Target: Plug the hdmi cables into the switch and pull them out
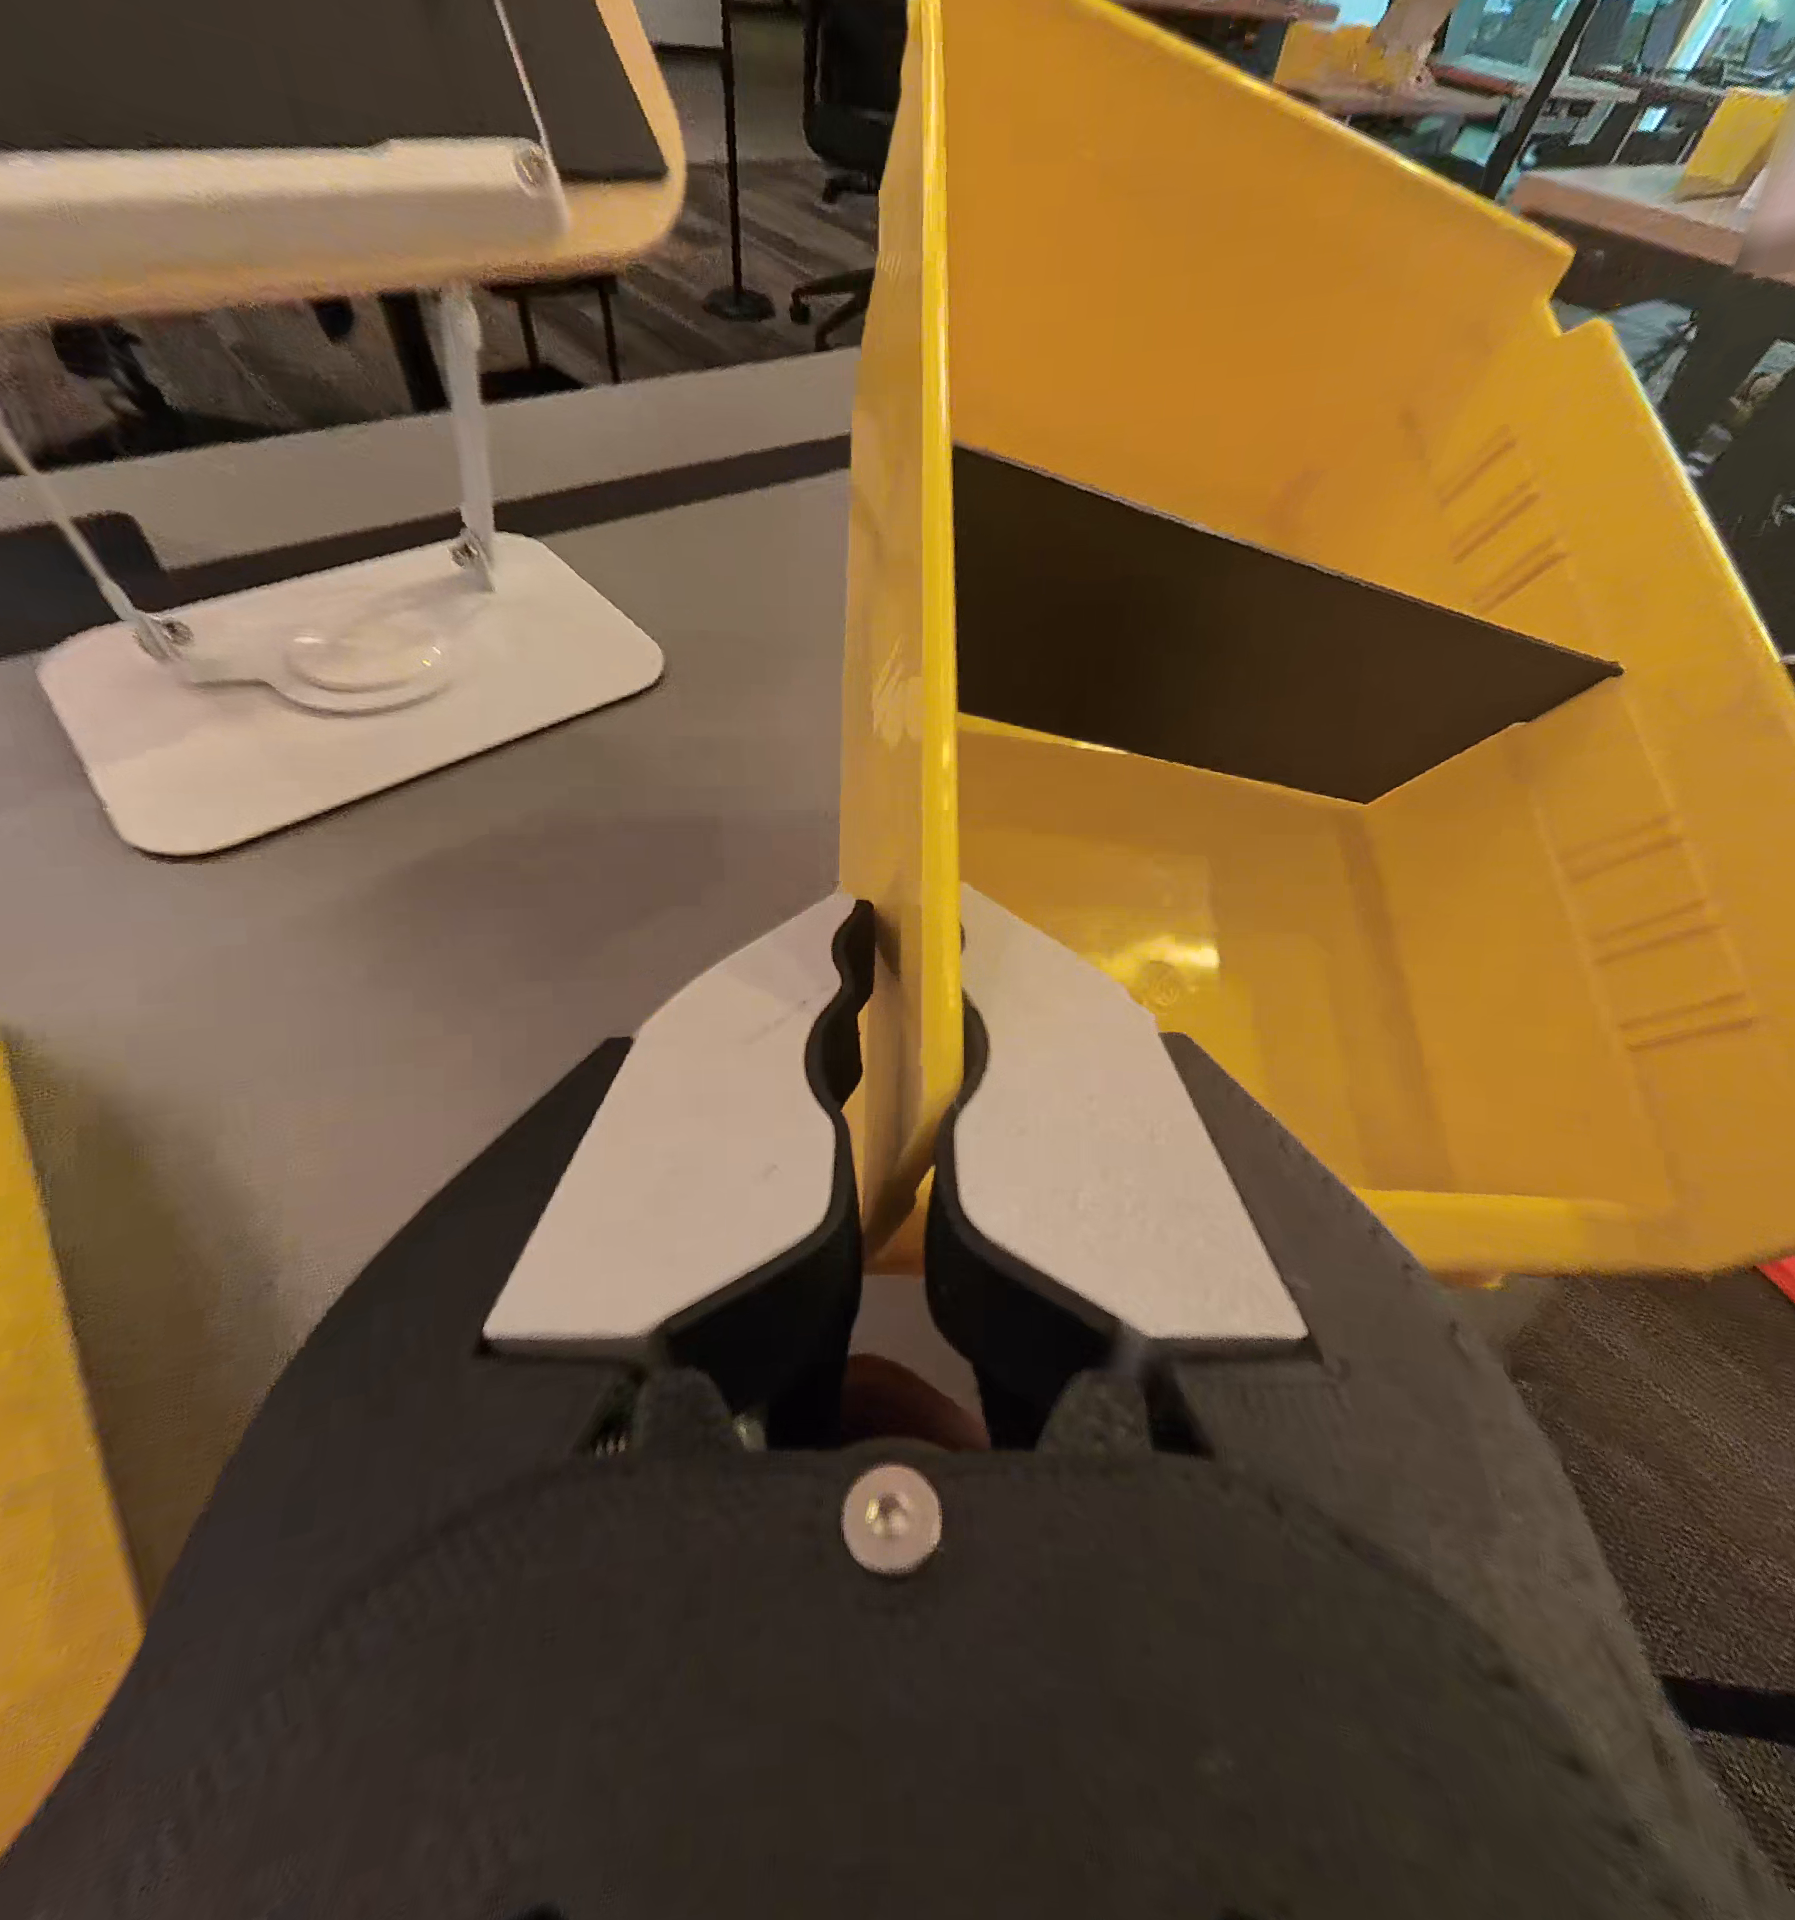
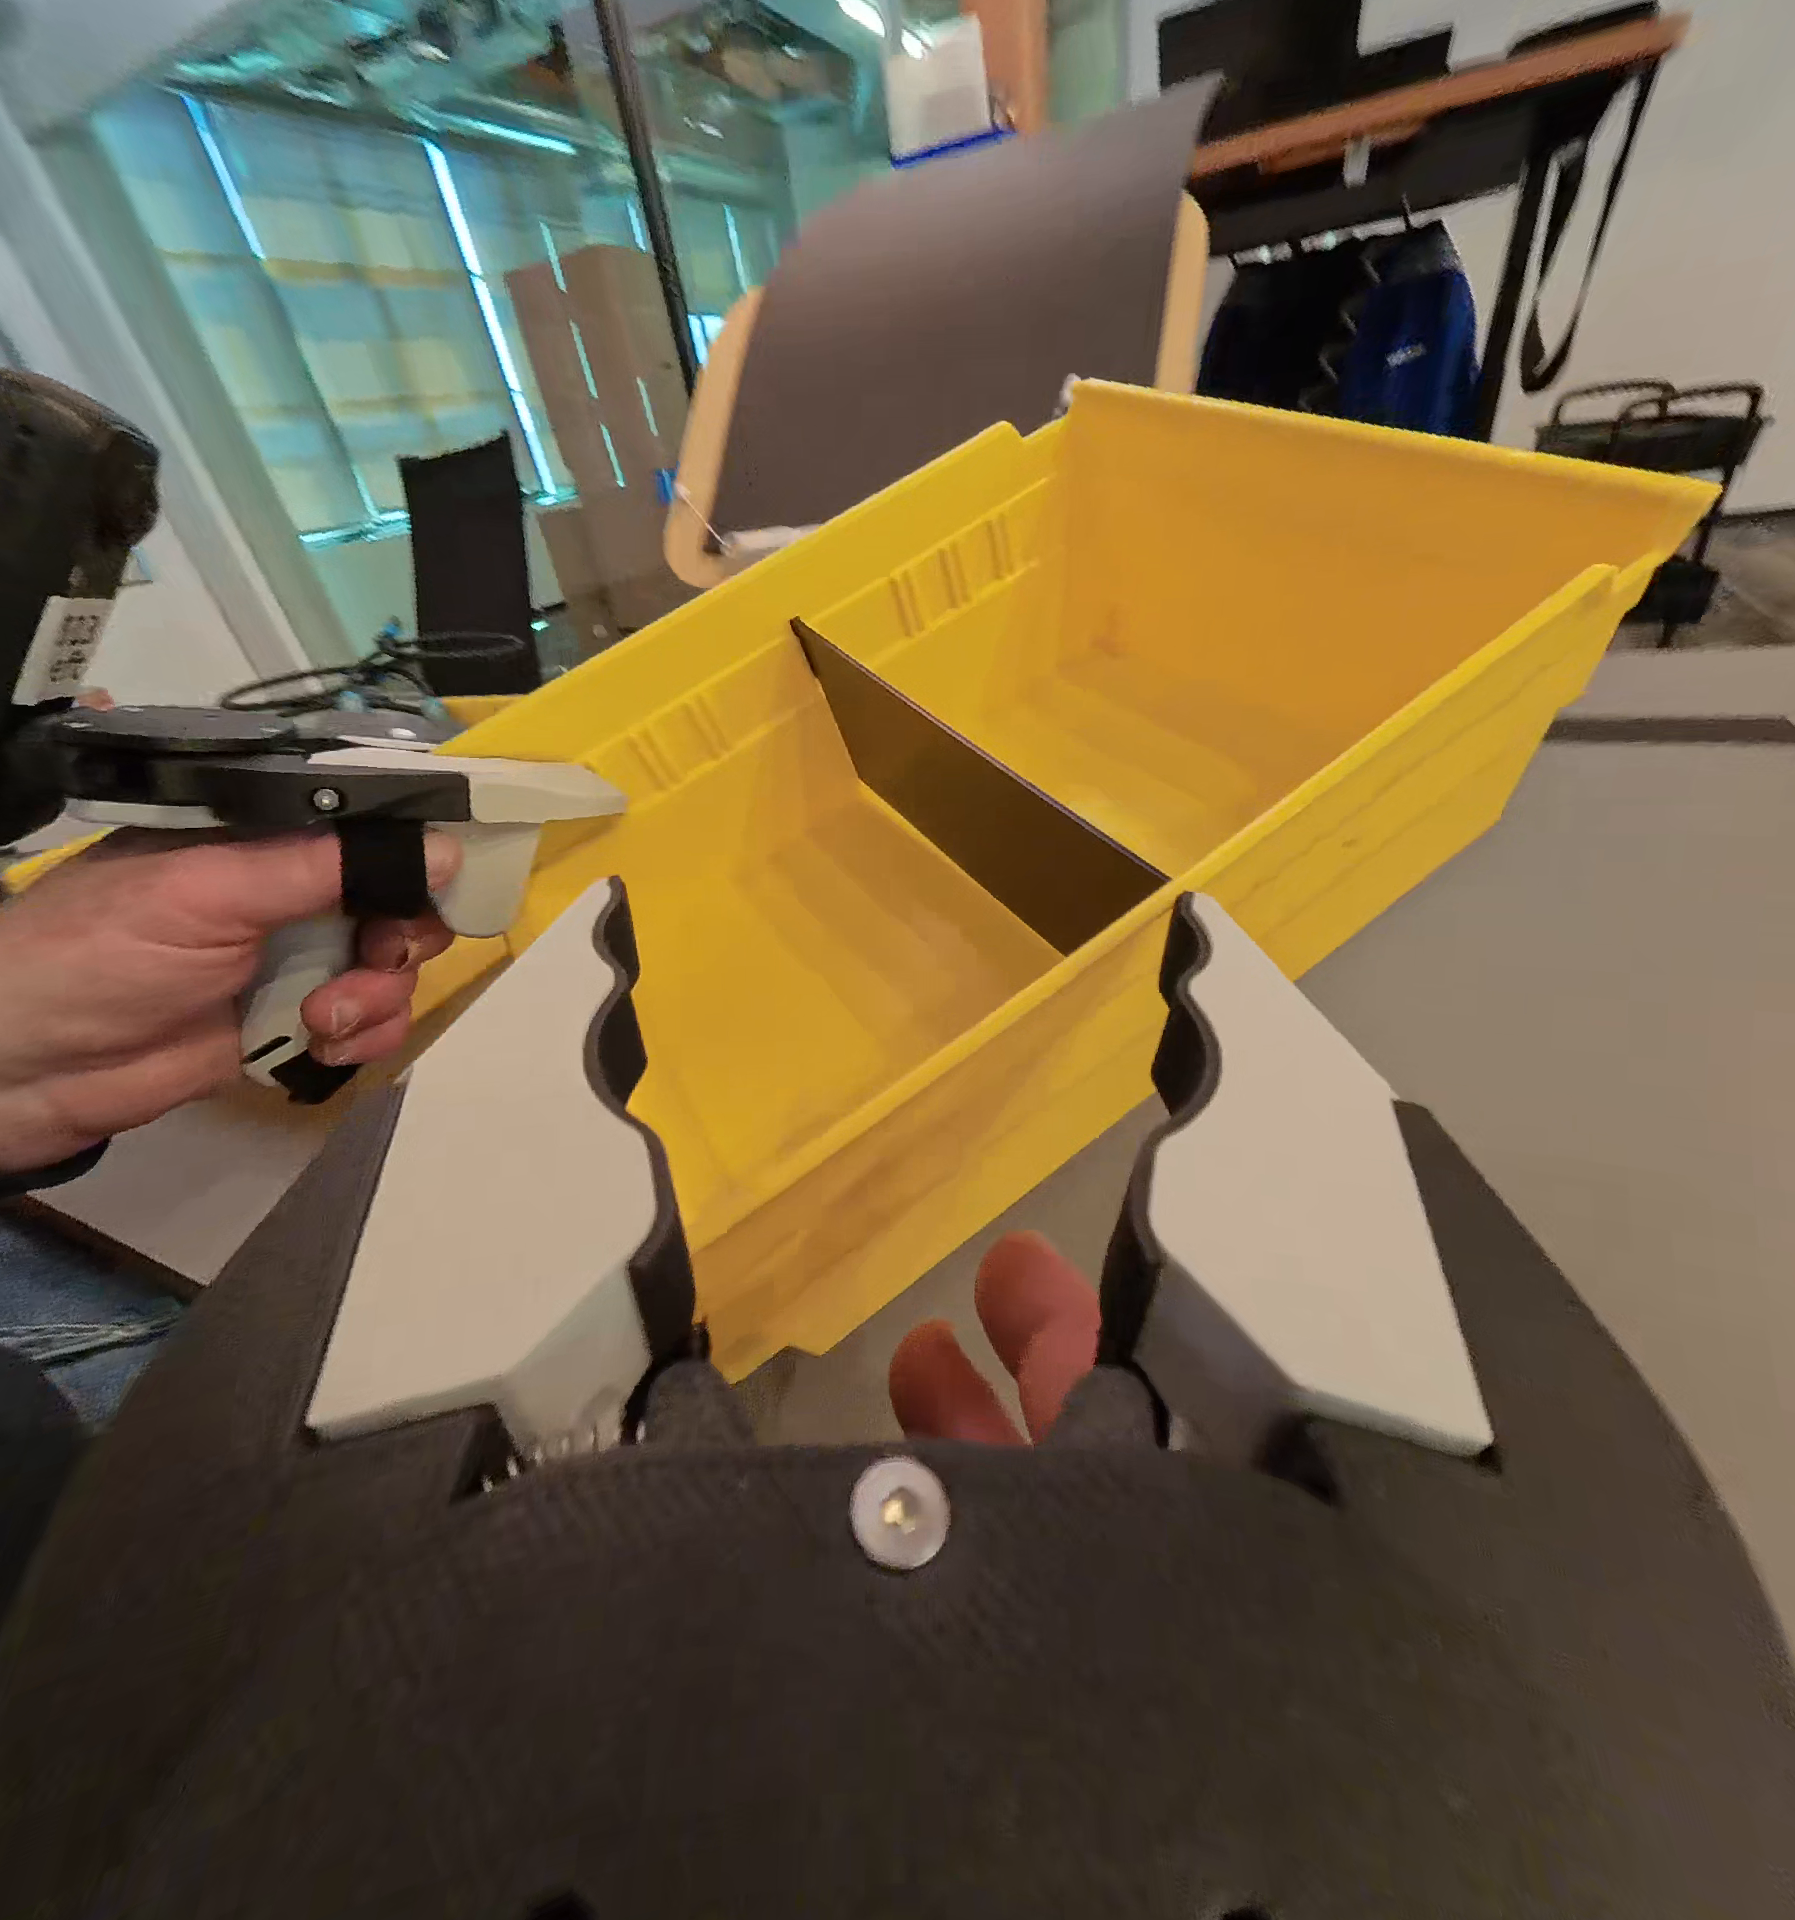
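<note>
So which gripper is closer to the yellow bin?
Left. The left gripper is clamped on the yellow bin at its side wall, holding it tilted. The right gripper is open just in front of it, apparently not touching.

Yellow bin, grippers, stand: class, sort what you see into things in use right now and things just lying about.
In use:
yellow bin, with black divider
left gripper, clamped on the bin wall
right gripper, open beside the bin

Lying about:
white stand
grey table

No HDMI cables or switch visible.

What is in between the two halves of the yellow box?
A black divider stands across the yellow box, splitting it in two. Both halves look empty. The right wrist view shows it best.
</note>
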`<state>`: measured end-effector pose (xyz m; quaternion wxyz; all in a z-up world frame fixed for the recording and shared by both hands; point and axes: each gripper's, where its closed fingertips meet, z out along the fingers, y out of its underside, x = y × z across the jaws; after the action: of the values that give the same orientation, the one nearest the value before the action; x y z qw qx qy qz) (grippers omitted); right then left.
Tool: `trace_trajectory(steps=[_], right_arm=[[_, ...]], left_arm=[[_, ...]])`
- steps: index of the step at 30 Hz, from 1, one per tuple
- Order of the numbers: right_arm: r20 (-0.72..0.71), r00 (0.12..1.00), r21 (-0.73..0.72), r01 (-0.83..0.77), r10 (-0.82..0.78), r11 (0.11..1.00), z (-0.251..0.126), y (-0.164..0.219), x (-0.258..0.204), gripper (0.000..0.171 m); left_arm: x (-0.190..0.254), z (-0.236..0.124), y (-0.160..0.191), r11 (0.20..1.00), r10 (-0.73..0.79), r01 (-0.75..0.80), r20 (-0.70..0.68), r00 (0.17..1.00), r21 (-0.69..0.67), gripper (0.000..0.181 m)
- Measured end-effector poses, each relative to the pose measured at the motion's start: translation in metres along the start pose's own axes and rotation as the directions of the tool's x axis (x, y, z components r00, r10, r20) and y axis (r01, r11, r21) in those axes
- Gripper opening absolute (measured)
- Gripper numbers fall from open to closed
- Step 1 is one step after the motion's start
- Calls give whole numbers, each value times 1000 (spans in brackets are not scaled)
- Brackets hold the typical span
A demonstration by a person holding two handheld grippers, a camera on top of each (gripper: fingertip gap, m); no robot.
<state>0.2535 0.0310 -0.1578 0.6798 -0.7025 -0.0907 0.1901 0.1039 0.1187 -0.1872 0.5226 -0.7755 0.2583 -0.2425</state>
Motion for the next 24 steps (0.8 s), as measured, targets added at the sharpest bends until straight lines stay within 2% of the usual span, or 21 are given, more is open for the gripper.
trace_trajectory(steps=[3, 8, 9, 10, 11, 14, 19, 24], right_arm=[[-47, 999, -35, -17, 15, 999, 1, 12, 22, 102], [-128, 990, -123, 43, -58, 992, 5, 22, 51, 103], [-129, 989, -150, 58, -77, 987, 5, 26, 54, 94], [-93, 991, -167, 84, -100, 982, 5, 29, 51, 53], [-63, 990, -192, 114, -128, 975, 6, 33, 47, 56], [-102, 959, -264, 230, -264, 937, 9, 43, 51, 58], [-156, 914, -335, 307, -374, 891, 13, 47, 66, 61], [-185, 856, -402, 382, -483, 832, 15, 53, 78, 63]], left_arm=[[10, 23, 18, 999, -12, 11, -19, 1000, -53, 7], [34, 44, 52, 988, -19, 8, -71, 997, -154, 7], [37, 46, 56, 987, -16, 4, -74, 997, -162, 7], [40, 48, 59, 987, -8, -6, -85, 996, -159, 8], [43, 48, 57, 990, -4, -10, -99, 995, -142, 10], [45, 51, 56, 989, -4, -9, -94, 996, -146, 10], [53, 49, 57, 988, 32, -51, -131, 991, -144, 16], [60, 38, 43, 985, 117, -136, -163, 980, -110, 47]])
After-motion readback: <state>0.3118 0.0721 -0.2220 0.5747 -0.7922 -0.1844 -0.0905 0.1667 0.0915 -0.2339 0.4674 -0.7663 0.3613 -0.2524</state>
